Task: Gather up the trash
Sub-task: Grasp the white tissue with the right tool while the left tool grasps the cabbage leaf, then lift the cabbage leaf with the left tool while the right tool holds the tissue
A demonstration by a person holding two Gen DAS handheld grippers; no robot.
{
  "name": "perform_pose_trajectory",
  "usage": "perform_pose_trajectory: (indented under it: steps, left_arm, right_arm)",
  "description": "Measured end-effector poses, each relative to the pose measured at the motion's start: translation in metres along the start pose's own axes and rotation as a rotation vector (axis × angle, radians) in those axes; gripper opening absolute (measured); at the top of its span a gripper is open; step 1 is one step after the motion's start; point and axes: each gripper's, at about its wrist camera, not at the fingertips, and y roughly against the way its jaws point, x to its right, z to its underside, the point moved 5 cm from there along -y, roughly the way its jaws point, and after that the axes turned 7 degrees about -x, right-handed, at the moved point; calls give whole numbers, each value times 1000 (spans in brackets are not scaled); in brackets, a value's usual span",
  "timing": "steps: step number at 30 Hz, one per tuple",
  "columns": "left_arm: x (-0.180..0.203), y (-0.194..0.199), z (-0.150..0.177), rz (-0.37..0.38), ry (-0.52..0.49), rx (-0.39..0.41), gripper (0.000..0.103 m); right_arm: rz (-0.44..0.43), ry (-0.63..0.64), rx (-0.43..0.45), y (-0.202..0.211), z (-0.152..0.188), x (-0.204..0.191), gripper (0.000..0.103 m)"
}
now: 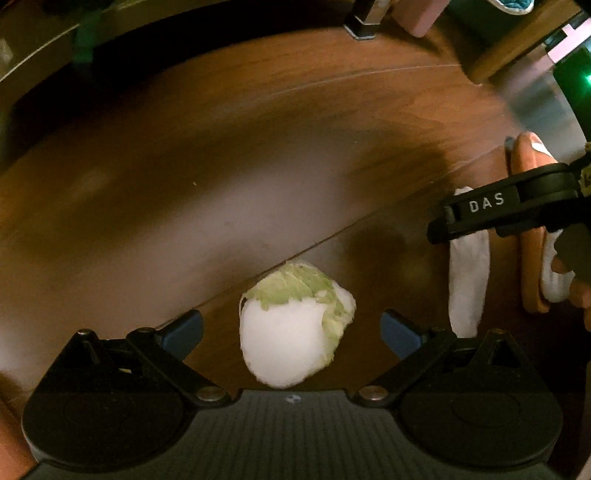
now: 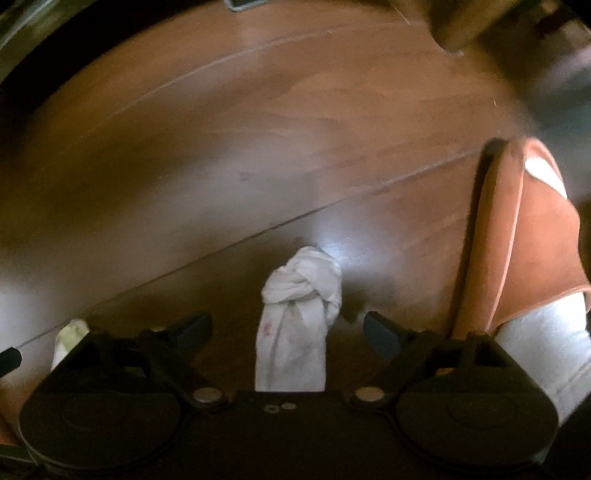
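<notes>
A white and pale green crumpled wad (image 1: 295,325) lies on the wooden floor between the open fingers of my left gripper (image 1: 291,328), not gripped. A twisted white tissue (image 2: 299,321) lies on the floor between the open fingers of my right gripper (image 2: 288,325); it also shows in the left wrist view (image 1: 467,280), below my right gripper's black finger (image 1: 480,214). The green and white wad peeks at the left edge of the right wrist view (image 2: 68,339).
An orange slipper on a white-socked foot (image 2: 524,236) stands just right of the tissue, also in the left wrist view (image 1: 528,236). Furniture legs (image 1: 364,22) and a wooden frame (image 1: 517,40) stand at the far side of the floor.
</notes>
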Motion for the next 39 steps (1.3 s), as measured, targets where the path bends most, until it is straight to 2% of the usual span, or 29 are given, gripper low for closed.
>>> perform_pose_trajectory:
  steps: [4,7,9,13,16,19,21,25,26,27,28,29,31,32,39]
  left_arm:
    - [1,-8,-3,2,0,2,100]
    - [1,-14,-4,2,-18,-1,93]
    - [1,-17,-4,9,-17,-3,81]
    - [1,-21,-3,8,-16,-5,78]
    - [0,-20,-4,3,-13,-5,77]
    - [2,-20,-3,6,5,-3,76]
    - [3,-20,-3,4,7,-2,74]
    - [4,-21,-6,10,13,0,71]
    - [3,-20,-6,13,11,2,68]
    - [4,-19,-7,28,6,7,44]
    - [7,-18,-8,98,1,6,30]
    - [11,-17,-9,119,-1,-5,23]
    - [17,-13,-12,80,-12,-1,19]
    - [18,-11,-13,86,-5,1,14]
    - [5,7,-14,78,26,59,15]
  right_arm:
    - [-8,-24,-4,-6,-3,5,79]
    - [-17,-38,-7,-9,-3,6,74]
    - [-25,-37,4,-9,-5,6,74]
    - [-27,-27,12,-5,-2,2,71]
    - [-27,-26,15,-3,-3,2,62]
    - [-28,-27,11,-1,-4,1,48]
    - [-27,-23,5,2,-9,0,34]
    - [-16,6,-6,6,-13,-2,23]
    - [-17,16,-8,7,-14,-2,21]
    - [-16,24,-10,9,-14,-5,19]
    - [-11,34,-9,11,-14,-7,19]
    - [-9,43,-6,14,-15,-9,18]
    - [-13,57,2,21,-16,-15,18]
    - [-15,65,8,25,-17,-17,18]
    - [-31,98,31,32,-24,-28,18]
